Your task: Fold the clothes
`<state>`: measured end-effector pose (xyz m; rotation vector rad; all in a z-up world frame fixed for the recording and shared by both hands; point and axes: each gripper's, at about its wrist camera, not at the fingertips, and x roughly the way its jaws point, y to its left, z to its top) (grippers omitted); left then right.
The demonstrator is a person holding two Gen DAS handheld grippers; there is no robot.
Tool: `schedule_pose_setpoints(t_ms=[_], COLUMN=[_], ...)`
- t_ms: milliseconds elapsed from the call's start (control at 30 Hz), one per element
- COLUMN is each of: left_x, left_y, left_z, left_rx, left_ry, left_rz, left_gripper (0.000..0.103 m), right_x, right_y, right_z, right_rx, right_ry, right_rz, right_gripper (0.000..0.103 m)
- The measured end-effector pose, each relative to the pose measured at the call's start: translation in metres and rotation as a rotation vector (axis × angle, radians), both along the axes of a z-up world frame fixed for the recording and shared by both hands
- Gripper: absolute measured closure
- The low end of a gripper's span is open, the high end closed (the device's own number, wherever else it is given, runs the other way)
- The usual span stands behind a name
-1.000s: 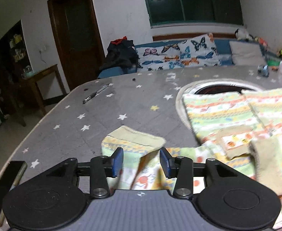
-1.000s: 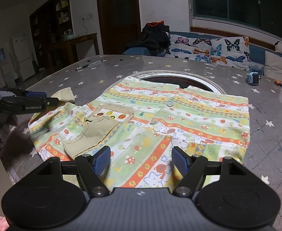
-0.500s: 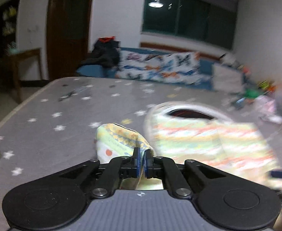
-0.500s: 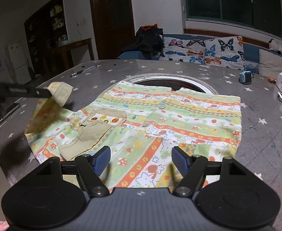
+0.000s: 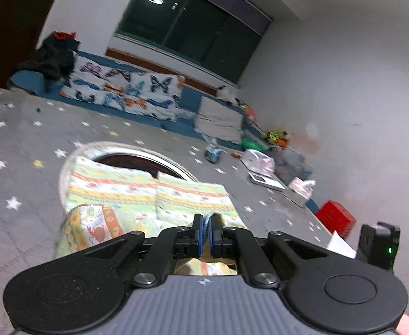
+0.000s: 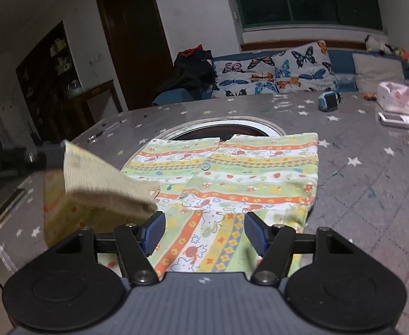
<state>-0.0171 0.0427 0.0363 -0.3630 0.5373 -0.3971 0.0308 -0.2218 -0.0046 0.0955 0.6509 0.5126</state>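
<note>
The patterned shirt lay flat on the grey star-printed surface, its collar end overlapping the round opening in the middle of that surface. Its right edge ran straight, with bare surface beyond it as far as the scattered things at the far right. Its left sleeve was lifted off the surface and swung over the body of the shirt, the tan ribbed cuff uppermost and blurred. The left tongs were clenched on that sleeve, cloth showing between the blue pads and below them. The right tongs hovered over the shirt's near hem, their jaws closing with the striped cloth lying beneath the gap and no pad pressing on it.

To the left of the shirt the surface lay open out to its rounded edge, where a dark phone rested near the rim. Farther off, a blue toy, a pink-and-white box and a flat white device sat near the far right edge. Beyond the surface stood a blue sofa with butterfly cushions
</note>
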Motion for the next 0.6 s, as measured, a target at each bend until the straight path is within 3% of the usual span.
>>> schedule_pose_setpoints(t_ms=[267, 600], left_x=[0.002, 0.005], left_y=[-0.006, -0.018], left_z=[-0.020, -0.027], left_rx=[0.093, 0.110], left_ry=[0.047, 0.063], left_rz=[-0.008, -0.047], left_gripper=[0.098, 0.098], right_x=[-0.004, -0.034], right_y=[0.000, 0.034], right_z=[-0.005, 0.008], right_rx=[0.040, -0.077], right_ry=[0.051, -0.066], right_rz=[0.048, 0.224], right_gripper=[0.043, 0.042])
